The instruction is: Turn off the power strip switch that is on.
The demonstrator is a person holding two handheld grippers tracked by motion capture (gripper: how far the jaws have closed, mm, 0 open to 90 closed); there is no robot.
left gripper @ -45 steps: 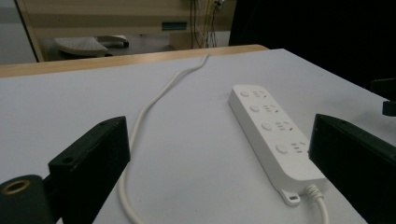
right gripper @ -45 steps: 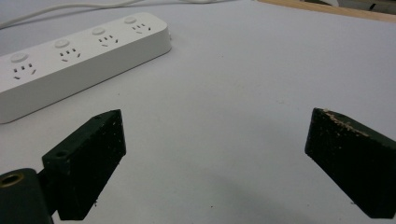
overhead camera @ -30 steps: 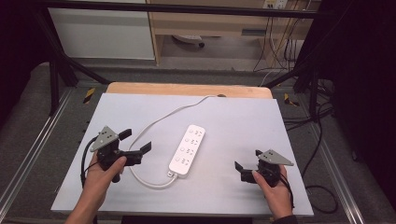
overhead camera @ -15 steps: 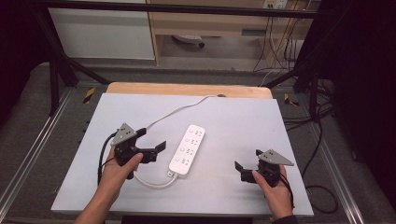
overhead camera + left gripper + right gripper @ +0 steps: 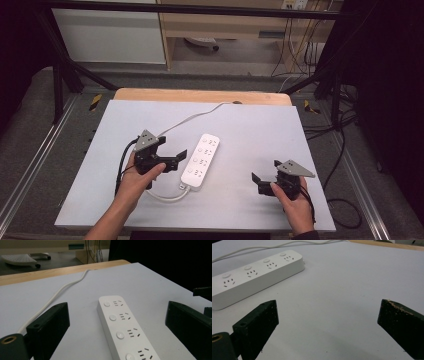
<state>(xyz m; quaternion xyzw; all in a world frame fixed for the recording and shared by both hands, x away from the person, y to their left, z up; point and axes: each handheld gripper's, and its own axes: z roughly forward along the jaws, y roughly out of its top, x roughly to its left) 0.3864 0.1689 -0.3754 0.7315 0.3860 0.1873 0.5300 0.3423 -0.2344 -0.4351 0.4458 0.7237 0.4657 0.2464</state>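
Two wide-open grippers flank a power strip on the table.
The left gripper (image 5: 172, 159) sits just left of the white four-socket power strip (image 5: 201, 161) at mid-table (image 5: 250, 125); its cord (image 5: 190, 119) runs far. The right gripper (image 5: 262, 182) hovers well apart, near right.

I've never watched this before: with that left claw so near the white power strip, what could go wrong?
The left claw is open beside the power strip; a careless close could shove it sideways rather than grip it. Its white cord trails off the table's far edge, so lifting might tug it taut. The loop of cord near the wrist could snag.
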